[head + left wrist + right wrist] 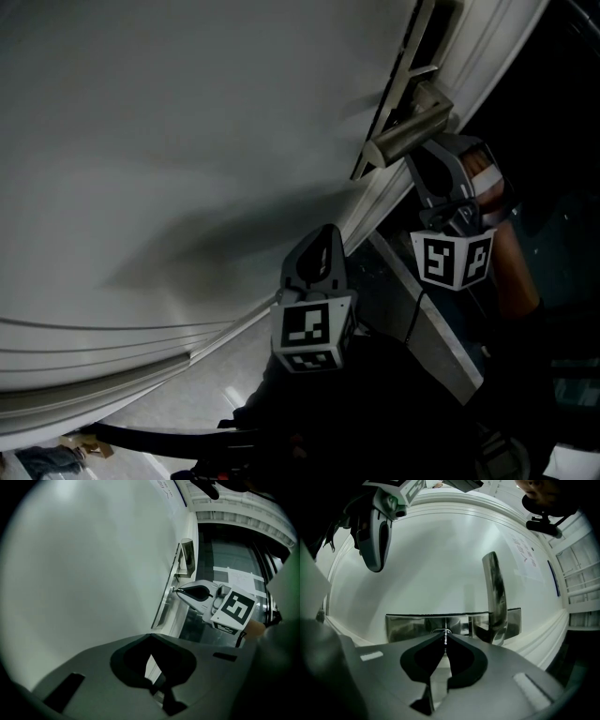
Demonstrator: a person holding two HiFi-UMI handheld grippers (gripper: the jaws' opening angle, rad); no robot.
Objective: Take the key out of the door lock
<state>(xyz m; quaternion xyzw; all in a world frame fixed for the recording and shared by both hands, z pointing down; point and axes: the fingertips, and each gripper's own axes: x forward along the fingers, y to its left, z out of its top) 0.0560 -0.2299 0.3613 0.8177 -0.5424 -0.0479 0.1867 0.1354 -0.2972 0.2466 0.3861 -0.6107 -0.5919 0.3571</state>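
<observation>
The white door (187, 141) fills the head view, with its metal lock plate (408, 625) and lever handle (496, 597) at the edge. My right gripper (446, 637) points straight at the plate. It is shut on the thin key (446, 639), which sticks out of the lock cylinder. From the left gripper view, the right gripper (176, 590) has its tips touching the plate just below the handle (187, 557). My left gripper (328, 232) hangs lower along the door, apart from the lock. It is shut, with nothing between its fingers.
The door frame's white mouldings (375, 202) run beside the lock. A dark glass panel (225, 559) stands past the door edge. A grey sill (441, 342) lies below the right gripper, and the floor (187, 403) shows at the bottom.
</observation>
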